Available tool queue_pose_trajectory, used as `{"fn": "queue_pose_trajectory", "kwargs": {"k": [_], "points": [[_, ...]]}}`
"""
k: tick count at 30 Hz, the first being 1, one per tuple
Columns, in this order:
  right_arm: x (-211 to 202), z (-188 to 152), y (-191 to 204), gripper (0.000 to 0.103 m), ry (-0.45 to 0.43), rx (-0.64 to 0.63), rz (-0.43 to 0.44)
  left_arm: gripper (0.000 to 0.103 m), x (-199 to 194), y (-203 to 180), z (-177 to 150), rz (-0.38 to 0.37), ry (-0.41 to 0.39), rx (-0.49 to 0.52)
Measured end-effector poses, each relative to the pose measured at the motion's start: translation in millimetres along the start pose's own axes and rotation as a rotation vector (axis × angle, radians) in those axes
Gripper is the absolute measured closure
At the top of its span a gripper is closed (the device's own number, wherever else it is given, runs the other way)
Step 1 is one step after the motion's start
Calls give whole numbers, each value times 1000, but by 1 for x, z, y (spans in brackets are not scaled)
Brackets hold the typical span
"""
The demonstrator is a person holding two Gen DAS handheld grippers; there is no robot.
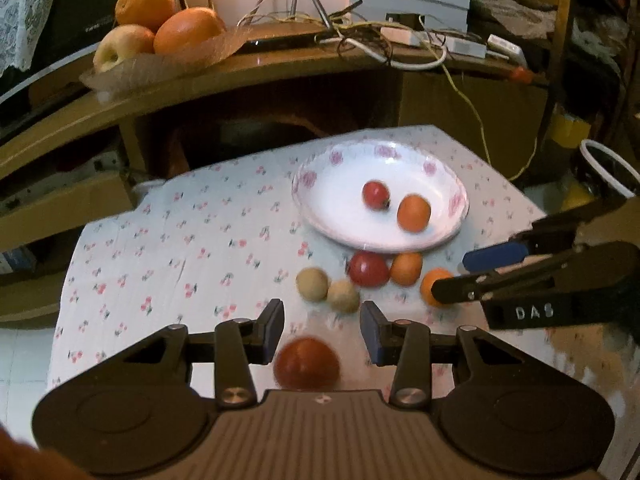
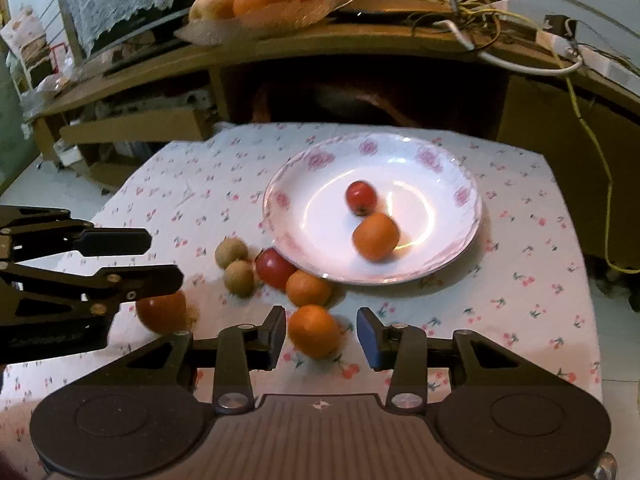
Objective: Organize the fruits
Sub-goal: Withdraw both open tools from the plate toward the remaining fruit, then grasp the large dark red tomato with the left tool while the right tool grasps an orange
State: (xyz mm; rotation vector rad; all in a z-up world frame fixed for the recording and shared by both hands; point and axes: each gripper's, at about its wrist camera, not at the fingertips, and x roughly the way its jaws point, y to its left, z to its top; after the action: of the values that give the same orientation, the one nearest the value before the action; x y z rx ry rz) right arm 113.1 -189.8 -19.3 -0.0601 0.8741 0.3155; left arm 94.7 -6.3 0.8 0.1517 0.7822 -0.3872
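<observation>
A white floral plate on the cherry-print cloth holds a small red tomato and an orange. In front of the plate lie two brown kiwis, a red tomato and an orange. My left gripper stands open over a larger tomato, its pads clear of it. My right gripper is open around another orange, with a gap at the right pad.
A wooden shelf behind the table carries a fruit bowl with oranges and apples, plus tangled cables. A yellow cord hangs at the right. The cloth's edges drop to a tiled floor on both sides.
</observation>
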Motion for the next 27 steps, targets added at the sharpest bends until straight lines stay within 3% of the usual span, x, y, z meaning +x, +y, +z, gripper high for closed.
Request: {"fn": "queue_pose_trajectory", "kwargs": {"k": [3, 27], "points": [[4, -3, 2, 59, 17, -8, 0, 51, 2, 4, -11, 5, 22, -2], [19, -7, 2, 54, 41, -7, -10, 49, 20, 8, -21, 19, 72, 3]]}}
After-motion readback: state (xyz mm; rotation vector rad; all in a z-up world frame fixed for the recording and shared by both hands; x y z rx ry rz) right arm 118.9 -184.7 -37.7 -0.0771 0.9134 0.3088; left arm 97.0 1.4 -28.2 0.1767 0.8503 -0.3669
